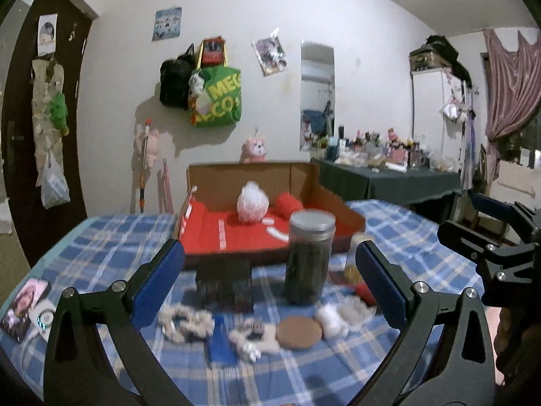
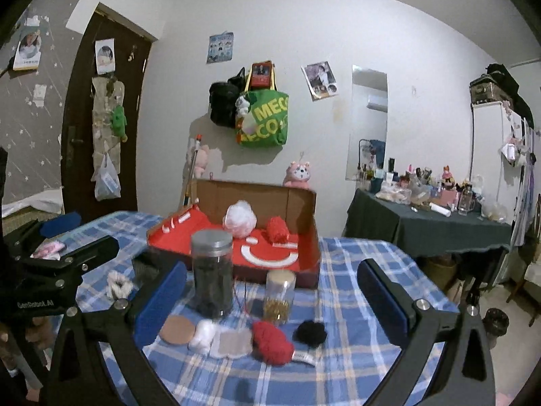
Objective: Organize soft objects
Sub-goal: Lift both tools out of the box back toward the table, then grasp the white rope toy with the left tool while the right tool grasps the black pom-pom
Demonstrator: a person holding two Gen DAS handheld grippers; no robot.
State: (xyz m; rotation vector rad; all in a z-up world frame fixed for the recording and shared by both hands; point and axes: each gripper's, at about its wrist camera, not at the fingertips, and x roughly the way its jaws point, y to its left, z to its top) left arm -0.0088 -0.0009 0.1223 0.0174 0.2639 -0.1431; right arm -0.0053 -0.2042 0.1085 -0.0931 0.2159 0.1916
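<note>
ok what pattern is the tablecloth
Blue and white plaid tablecloth, clearest in the right wrist view.

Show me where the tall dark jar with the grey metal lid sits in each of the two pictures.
Left wrist view: tall dark jar, right of centre, in front of the red-lined cardboard box.
Right wrist view: jar, left of centre, before the same box.
Shared landmark: the white mesh puff inside the box.

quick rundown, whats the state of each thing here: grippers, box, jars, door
left gripper: open, empty
right gripper: open, empty
box: open, white puff and red puff inside
dark jar: upright, lid on
small jar: upright, lid on
door: shut
</note>
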